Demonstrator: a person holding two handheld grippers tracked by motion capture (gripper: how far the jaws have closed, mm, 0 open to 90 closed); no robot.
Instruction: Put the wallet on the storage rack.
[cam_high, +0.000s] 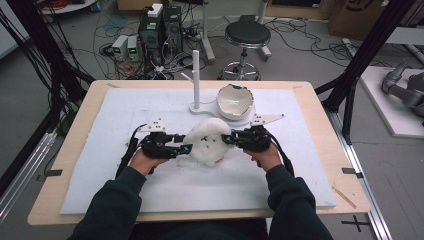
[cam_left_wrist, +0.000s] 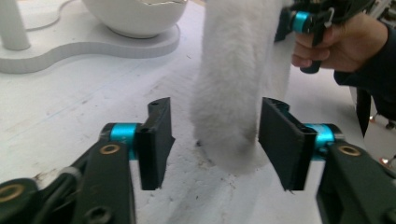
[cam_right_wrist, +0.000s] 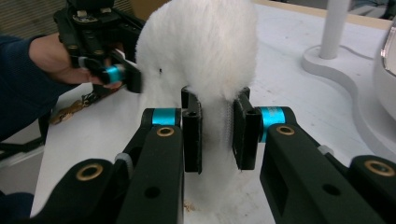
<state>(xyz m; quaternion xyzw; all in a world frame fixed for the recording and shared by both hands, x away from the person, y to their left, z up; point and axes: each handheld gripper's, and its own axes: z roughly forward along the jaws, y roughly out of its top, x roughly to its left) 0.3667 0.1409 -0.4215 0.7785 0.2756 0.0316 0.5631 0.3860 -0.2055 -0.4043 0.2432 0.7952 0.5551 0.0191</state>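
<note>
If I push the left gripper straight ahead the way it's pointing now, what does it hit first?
Most likely the white fluffy piece itself: its edge already hangs between the left gripper's open jaws. The right gripper grips its far side. Depth beyond is unclear.

Bowl top cut off by frame edge in left gripper view. White fluffy pad lower edge hidden behind right gripper fingers.

Left tool gapes wide; right tool pinches nearly closed.
</note>
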